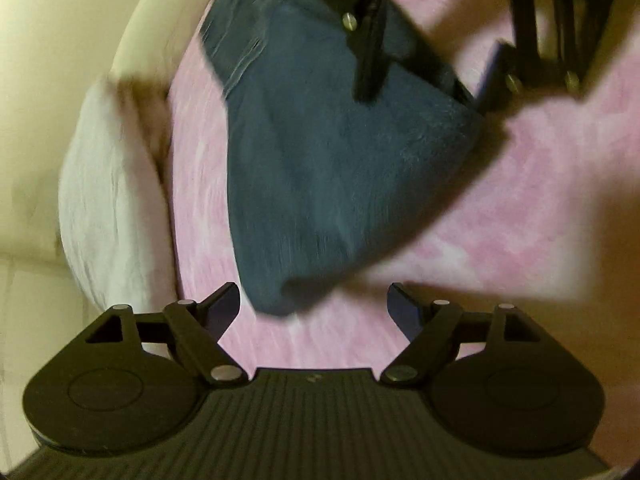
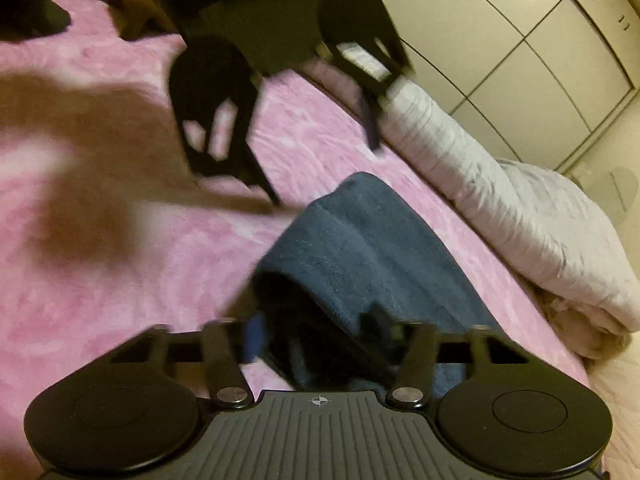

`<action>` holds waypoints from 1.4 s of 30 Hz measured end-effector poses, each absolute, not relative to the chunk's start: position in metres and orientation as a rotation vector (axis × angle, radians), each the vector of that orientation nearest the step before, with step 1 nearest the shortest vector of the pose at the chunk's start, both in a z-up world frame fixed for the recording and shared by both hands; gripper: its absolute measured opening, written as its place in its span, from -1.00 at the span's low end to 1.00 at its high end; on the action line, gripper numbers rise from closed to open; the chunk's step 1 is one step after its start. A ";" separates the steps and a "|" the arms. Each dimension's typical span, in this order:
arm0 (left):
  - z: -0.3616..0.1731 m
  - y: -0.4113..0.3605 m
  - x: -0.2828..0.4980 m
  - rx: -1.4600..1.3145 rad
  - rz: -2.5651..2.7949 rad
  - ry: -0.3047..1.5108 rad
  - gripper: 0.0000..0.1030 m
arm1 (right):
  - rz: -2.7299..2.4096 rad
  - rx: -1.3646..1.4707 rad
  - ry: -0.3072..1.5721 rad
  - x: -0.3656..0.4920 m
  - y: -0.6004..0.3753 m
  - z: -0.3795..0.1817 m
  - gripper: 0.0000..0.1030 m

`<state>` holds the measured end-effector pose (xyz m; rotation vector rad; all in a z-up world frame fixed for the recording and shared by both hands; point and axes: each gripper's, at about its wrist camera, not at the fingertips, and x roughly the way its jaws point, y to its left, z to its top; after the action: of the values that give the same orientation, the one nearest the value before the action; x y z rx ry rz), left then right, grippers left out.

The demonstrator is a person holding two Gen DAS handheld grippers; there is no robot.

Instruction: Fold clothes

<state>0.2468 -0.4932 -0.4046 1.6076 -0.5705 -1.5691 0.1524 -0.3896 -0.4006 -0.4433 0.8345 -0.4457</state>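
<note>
The blue garment (image 1: 320, 152) lies folded on the pink blanket (image 1: 500, 220), at 12 o'clock from the left gripper (image 1: 314, 308), wide open and empty, while the right gripper (image 2: 316, 336) is spread around its edge without visibly pinching it.

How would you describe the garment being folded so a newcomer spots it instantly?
Start from the pink blanket covering the bed, with a rolled white quilt along its edge. On the pink lies the dark blue fleecy garment, partly folded, between the two grippers. It is the only dark cloth there.
</note>
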 end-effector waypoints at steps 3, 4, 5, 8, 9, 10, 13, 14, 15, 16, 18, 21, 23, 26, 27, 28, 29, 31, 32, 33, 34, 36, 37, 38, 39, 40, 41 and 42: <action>-0.412 -0.513 0.245 1.661 -1.601 -0.606 0.31 | -0.451 -0.371 0.820 0.148 -0.396 -0.389 -0.51; -0.413 -0.520 0.245 1.678 -1.615 -0.598 0.06 | -0.448 -0.353 0.813 0.147 -0.399 -0.384 -0.51; -0.414 -0.527 0.245 1.695 -1.629 -0.589 -0.26 | -0.444 -0.337 0.807 0.147 -0.402 -0.380 -0.51; -0.402 -0.539 0.246 1.653 -1.662 -0.472 -0.53 | -0.427 -0.330 0.799 0.141 -0.400 -0.373 -0.34; -0.396 -0.540 0.247 1.633 -1.668 -0.449 -0.56 | -0.438 -0.348 0.796 0.140 -0.397 -0.373 0.05; -0.390 -0.543 0.248 1.611 -1.674 -0.417 -0.60 | -0.448 -0.365 0.793 0.139 -0.393 -0.374 0.27; -0.374 -0.553 0.254 1.566 -1.695 -0.349 -0.63 | -0.453 -0.427 0.795 0.138 -0.388 -0.385 0.58; -0.370 -0.556 0.254 1.564 -1.703 -0.330 -0.64 | -0.455 -0.449 0.807 0.140 -0.389 -0.392 0.58; -0.366 -0.559 0.254 1.562 -1.711 -0.309 -0.64 | -0.472 -0.492 0.818 0.143 -0.391 -0.399 0.58; -0.364 -0.561 0.254 1.567 -1.716 -0.302 -0.64 | -0.503 -0.516 0.823 0.145 -0.395 -0.403 0.58; -0.362 -0.564 0.255 1.570 -1.718 -0.290 -0.64 | -0.576 -0.528 0.841 0.149 -0.408 -0.406 0.37; -0.355 -0.563 0.253 1.548 -1.715 -0.288 -0.68 | -0.604 -0.472 0.889 0.150 -0.429 -0.400 -0.63; -0.349 -0.561 0.250 1.537 -1.707 -0.278 -0.70 | -0.584 -0.441 0.895 0.147 -0.434 -0.390 -0.72; -0.333 -0.545 0.249 1.532 -1.696 -0.262 -0.71 | -0.542 -0.414 0.895 0.146 -0.420 -0.368 -0.74; -0.325 -0.536 0.249 1.538 -1.686 -0.250 -0.71 | -0.529 -0.407 0.888 0.146 -0.415 -0.360 -0.74; -0.318 -0.525 0.249 1.544 -1.677 -0.237 -0.71 | -0.510 -0.390 0.879 0.147 -0.407 -0.349 -0.74; -0.309 -0.516 0.250 1.553 -1.665 -0.217 -0.71 | -0.490 -0.378 0.872 0.149 -0.398 -0.340 -0.75; -0.289 -0.495 0.249 1.578 -1.639 -0.167 -0.71 | -0.439 -0.329 0.850 0.153 -0.376 -0.319 -0.75; -0.278 -0.485 0.248 1.585 -1.629 -0.142 -0.71 | -0.413 -0.302 0.837 0.154 -0.367 -0.310 -0.75; -0.265 -0.476 0.248 1.584 -1.621 -0.102 -0.71 | -0.390 -0.259 0.821 0.156 -0.363 -0.298 -0.75; -0.253 -0.471 0.247 1.577 -1.615 -0.072 -0.70 | -0.367 -0.216 0.804 0.157 -0.359 -0.287 -0.75; -0.230 -0.469 0.245 1.552 -1.600 -0.043 -0.70 | -0.344 -0.114 0.760 0.152 -0.357 -0.265 -0.75; -0.220 -0.473 0.243 1.542 -1.595 -0.045 -0.68 | -0.342 -0.067 0.740 0.148 -0.363 -0.254 -0.75; -0.211 -0.478 0.240 1.532 -1.590 -0.050 -0.67 | -0.342 -0.020 0.719 0.144 -0.370 -0.244 -0.76; -0.202 -0.487 0.236 1.522 -1.585 -0.063 -0.67 | -0.353 0.028 0.696 0.135 -0.387 -0.236 -0.76; -0.192 -0.497 0.232 1.513 -1.579 -0.077 -0.67 | -0.364 0.075 0.672 0.126 -0.404 -0.228 -0.76; -0.183 -0.509 0.227 1.507 -1.574 -0.086 -0.66 | -0.375 0.122 0.648 0.116 -0.421 -0.220 -0.76; -0.174 -0.525 0.219 1.505 -1.570 -0.099 -0.65 | -0.386 0.170 0.624 0.107 -0.438 -0.212 -0.76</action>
<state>0.2195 -0.5246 -0.1740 1.5050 -0.0991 -1.5705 0.1073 -0.4376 -0.2124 0.1697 0.6238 -0.3858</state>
